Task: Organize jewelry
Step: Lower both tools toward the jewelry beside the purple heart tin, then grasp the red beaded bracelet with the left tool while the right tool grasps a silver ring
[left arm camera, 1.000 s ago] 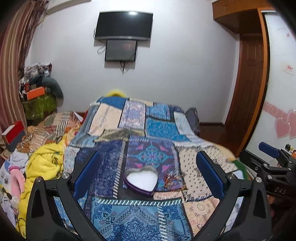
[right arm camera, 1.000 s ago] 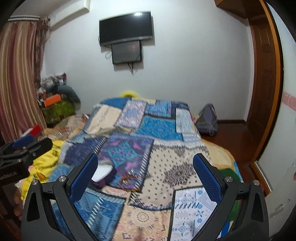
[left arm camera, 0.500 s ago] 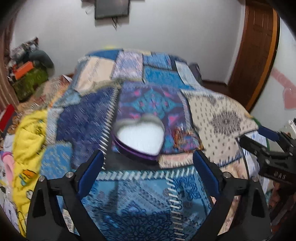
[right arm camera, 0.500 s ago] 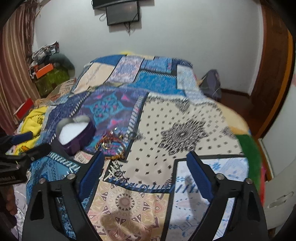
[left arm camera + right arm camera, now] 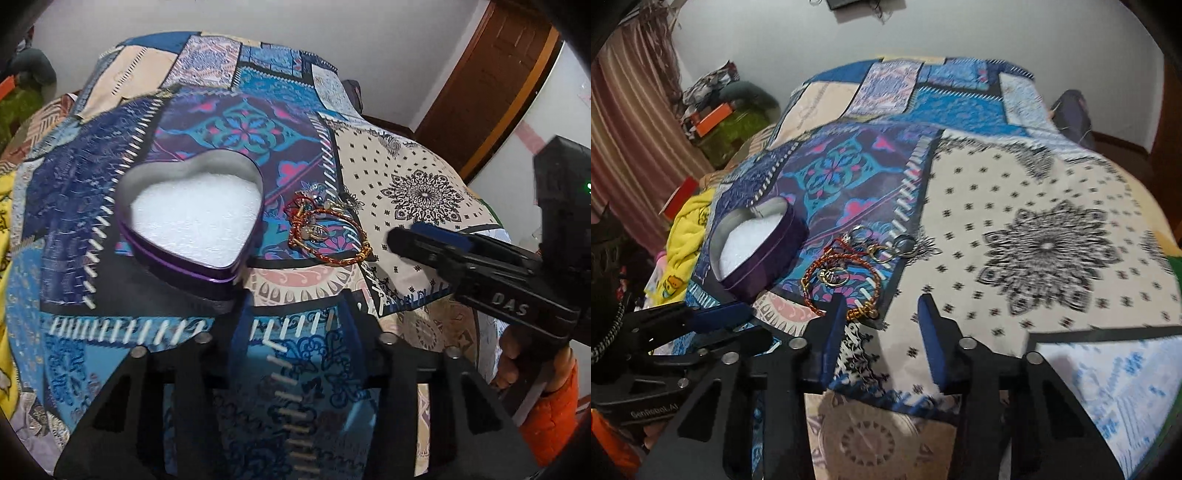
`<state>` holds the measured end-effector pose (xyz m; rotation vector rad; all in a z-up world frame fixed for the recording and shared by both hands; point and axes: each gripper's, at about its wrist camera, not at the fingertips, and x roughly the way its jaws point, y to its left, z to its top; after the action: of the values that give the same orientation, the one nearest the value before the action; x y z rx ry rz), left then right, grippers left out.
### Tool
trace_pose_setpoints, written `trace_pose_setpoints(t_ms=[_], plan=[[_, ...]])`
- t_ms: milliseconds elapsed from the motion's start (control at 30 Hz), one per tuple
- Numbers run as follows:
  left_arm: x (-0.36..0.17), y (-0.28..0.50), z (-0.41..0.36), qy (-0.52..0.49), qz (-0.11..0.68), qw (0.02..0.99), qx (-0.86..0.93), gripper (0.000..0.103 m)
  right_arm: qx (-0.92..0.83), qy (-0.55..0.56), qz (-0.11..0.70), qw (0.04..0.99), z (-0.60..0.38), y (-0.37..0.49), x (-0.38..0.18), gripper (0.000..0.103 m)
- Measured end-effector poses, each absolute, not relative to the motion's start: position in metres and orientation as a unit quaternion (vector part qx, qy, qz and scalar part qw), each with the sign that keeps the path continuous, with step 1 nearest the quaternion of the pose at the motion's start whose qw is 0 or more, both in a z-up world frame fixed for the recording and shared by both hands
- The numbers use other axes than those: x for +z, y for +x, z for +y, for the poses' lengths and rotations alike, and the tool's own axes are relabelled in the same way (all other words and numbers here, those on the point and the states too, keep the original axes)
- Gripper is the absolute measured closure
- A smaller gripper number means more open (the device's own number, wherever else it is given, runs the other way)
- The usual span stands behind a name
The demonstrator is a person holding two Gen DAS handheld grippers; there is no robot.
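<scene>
Jewelry (image 5: pixel 325 232): red-gold cord bangles and small rings, heaped on the patchwork bedspread (image 5: pixel 421 192) just beside a heart-shaped purple tin (image 5: pixel 192 218). Tin open, holding only white padding (image 5: pixel 192 218). Left gripper (image 5: pixel 295 321) and right gripper (image 5: pixel 879 325): fingers narrowly parted, gripping nothing, near the heap.

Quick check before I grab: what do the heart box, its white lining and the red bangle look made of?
Heart box: likely thin metal tin, glossy purple outside, dull silvery inside wall. White lining: looks like foam or felt, matte and grainy. Red bangle: seems thread-wrapped, red-gold twist, with gold wire coil; core hidden.
</scene>
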<state>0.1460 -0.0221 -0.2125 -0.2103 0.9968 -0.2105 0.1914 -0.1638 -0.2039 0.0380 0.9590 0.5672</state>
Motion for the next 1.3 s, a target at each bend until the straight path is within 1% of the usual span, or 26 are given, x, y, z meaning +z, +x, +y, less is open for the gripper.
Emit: trace_pose_setpoints(t_ms=[100, 167, 267, 367, 400, 433, 500, 533, 767, 833, 967, 1100, 1167, 1233, 1300], plan=[[-0.216, 0.152, -0.023, -0.105, 0.477, 0.867, -0.103, 0.061, 0.282, 0.013, 0.466, 0.838, -0.156, 0.197, -0.213, 0.077], [-0.218, 0.155, -0.024, -0.104, 0.476, 0.867, -0.103, 0.061, 0.289, 0.009, 0.471, 0.833, -0.151, 0.198, -0.219, 0.084], [-0.220, 0.159, -0.025, -0.101, 0.476, 0.868, -0.102, 0.061, 0.295, 0.014, 0.466, 0.834, -0.151, 0.198, -0.224, 0.089], [-0.221, 0.162, -0.027, -0.098, 0.475, 0.869, -0.099, 0.061, 0.295, 0.009, 0.457, 0.839, -0.150, 0.198, -0.223, 0.091], [-0.221, 0.164, -0.027, -0.098, 0.475, 0.869, -0.099, 0.061, 0.294, 0.005, 0.452, 0.842, -0.151, 0.195, -0.222, 0.094], [-0.222, 0.165, -0.027, -0.098, 0.475, 0.869, -0.099, 0.061, 0.293, 0.005, 0.448, 0.845, -0.152, 0.194, -0.220, 0.099], [-0.222, 0.167, -0.029, -0.097, 0.475, 0.869, -0.098, 0.061, 0.292, 0.014, 0.442, 0.848, -0.156, 0.195, -0.217, 0.100], [-0.222, 0.168, -0.031, -0.094, 0.475, 0.870, -0.097, 0.061, 0.289, 0.019, 0.437, 0.851, -0.160, 0.195, -0.215, 0.102], [-0.223, 0.171, -0.035, -0.084, 0.478, 0.870, -0.089, 0.061, 0.272, 0.032, 0.416, 0.867, -0.179, 0.194, -0.200, 0.101], [-0.223, 0.172, -0.037, -0.081, 0.478, 0.871, -0.087, 0.061, 0.278, 0.026, 0.429, 0.859, -0.179, 0.194, -0.200, 0.101], [-0.225, 0.177, -0.037, -0.090, 0.475, 0.872, -0.077, 0.061, 0.280, 0.050, 0.448, 0.847, -0.184, 0.194, -0.202, 0.100], [-0.226, 0.186, -0.041, -0.087, 0.476, 0.873, -0.057, 0.070, 0.269, 0.040, 0.453, 0.849, -0.183, 0.191, -0.204, 0.096], [-0.226, 0.189, -0.041, -0.093, 0.477, 0.872, -0.053, 0.072, 0.269, 0.043, 0.454, 0.848, -0.187, 0.189, -0.204, 0.090], [-0.228, 0.194, -0.042, -0.088, 0.479, 0.872, -0.044, 0.079, 0.263, 0.045, 0.454, 0.850, -0.190, 0.189, -0.205, 0.085], [-0.230, 0.197, -0.044, -0.080, 0.477, 0.874, -0.034, 0.092, 0.258, 0.049, 0.453, 0.852, -0.194, 0.188, -0.205, 0.081]])
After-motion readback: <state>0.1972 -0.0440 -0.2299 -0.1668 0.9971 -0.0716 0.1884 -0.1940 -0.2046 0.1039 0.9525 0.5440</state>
